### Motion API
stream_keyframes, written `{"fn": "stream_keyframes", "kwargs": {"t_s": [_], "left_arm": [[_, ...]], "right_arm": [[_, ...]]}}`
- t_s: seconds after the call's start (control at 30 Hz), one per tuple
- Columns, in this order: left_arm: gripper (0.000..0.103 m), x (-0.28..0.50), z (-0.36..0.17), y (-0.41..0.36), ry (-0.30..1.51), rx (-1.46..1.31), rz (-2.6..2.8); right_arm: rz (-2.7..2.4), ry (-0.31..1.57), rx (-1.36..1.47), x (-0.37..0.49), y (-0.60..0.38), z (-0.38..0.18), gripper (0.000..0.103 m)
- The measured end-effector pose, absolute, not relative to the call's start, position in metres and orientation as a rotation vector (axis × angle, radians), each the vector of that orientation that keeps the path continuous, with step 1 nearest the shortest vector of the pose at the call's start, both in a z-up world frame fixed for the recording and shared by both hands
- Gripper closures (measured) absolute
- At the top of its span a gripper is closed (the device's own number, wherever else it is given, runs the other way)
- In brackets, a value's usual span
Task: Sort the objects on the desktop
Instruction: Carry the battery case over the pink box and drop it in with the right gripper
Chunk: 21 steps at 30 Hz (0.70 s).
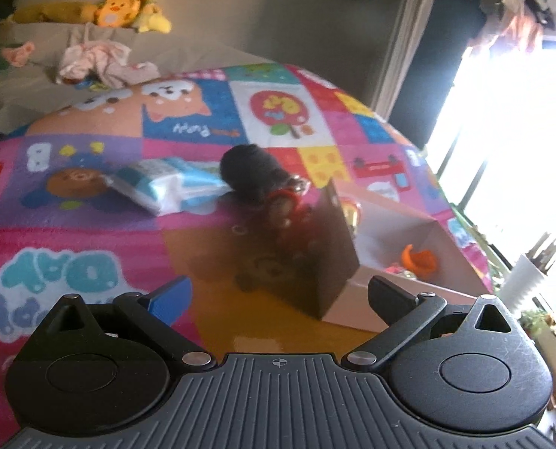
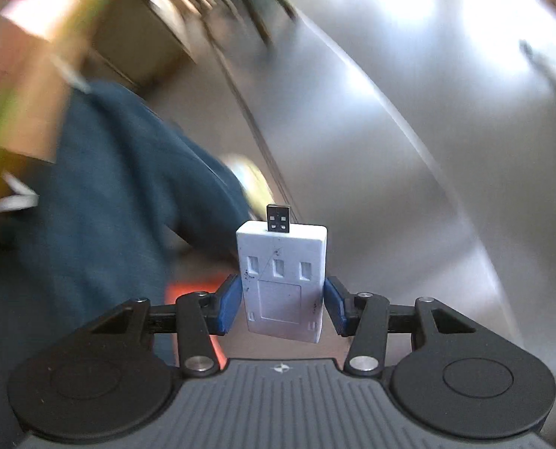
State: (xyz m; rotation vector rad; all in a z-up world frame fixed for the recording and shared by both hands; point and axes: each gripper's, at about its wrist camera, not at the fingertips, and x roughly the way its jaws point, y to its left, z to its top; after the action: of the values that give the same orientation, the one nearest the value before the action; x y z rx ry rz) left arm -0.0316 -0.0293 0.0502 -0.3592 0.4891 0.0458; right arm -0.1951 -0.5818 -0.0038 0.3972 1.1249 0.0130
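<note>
My right gripper is shut on a white USB hub, its blue pads pressing both long sides. The hub's black plug points away from the camera. The background of the right wrist view is smeared by motion. My left gripper stands open with nothing between its fingers, low over the table near an open cardboard box. Inside the box lie an orange piece and small items. A black furry object with a red keychain and a blue-white tissue pack lie on the colourful cloth.
A person's leg in blue trousers fills the left of the right wrist view above a pale floor, with blurred cardboard boxes behind. Beyond the table stand a sofa with plush toys and clothes; bright windows lie at the right.
</note>
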Motion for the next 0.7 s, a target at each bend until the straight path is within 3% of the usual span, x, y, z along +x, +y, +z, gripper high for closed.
{"fn": "stream_keyframes", "kwargs": {"t_s": [0.1, 0.23, 0.53, 0.7], "left_arm": [[0.0, -0.035, 0.053, -0.023, 0.499, -0.341, 0.016], [0.0, -0.034, 0.049, -0.017, 0.626, -0.244, -0.037], [0.0, -0.054, 0.038, -0.006, 0.64, -0.147, -0.097], [0.0, -0.057, 0.039, -0.009, 0.616, -0.086, -0.113]], "right_arm": [[0.128, 0.955, 0.327, -0.203, -0.55, 0.078, 0.055], [0.307, 0.835, 0.225, -0.17, -0.492, 0.135, 0.055], [0.569, 0.944, -0.037, -0.024, -0.313, 0.095, 0.055], [0.585, 0.91, -0.154, 0.002, -0.267, 0.073, 0.055]]}}
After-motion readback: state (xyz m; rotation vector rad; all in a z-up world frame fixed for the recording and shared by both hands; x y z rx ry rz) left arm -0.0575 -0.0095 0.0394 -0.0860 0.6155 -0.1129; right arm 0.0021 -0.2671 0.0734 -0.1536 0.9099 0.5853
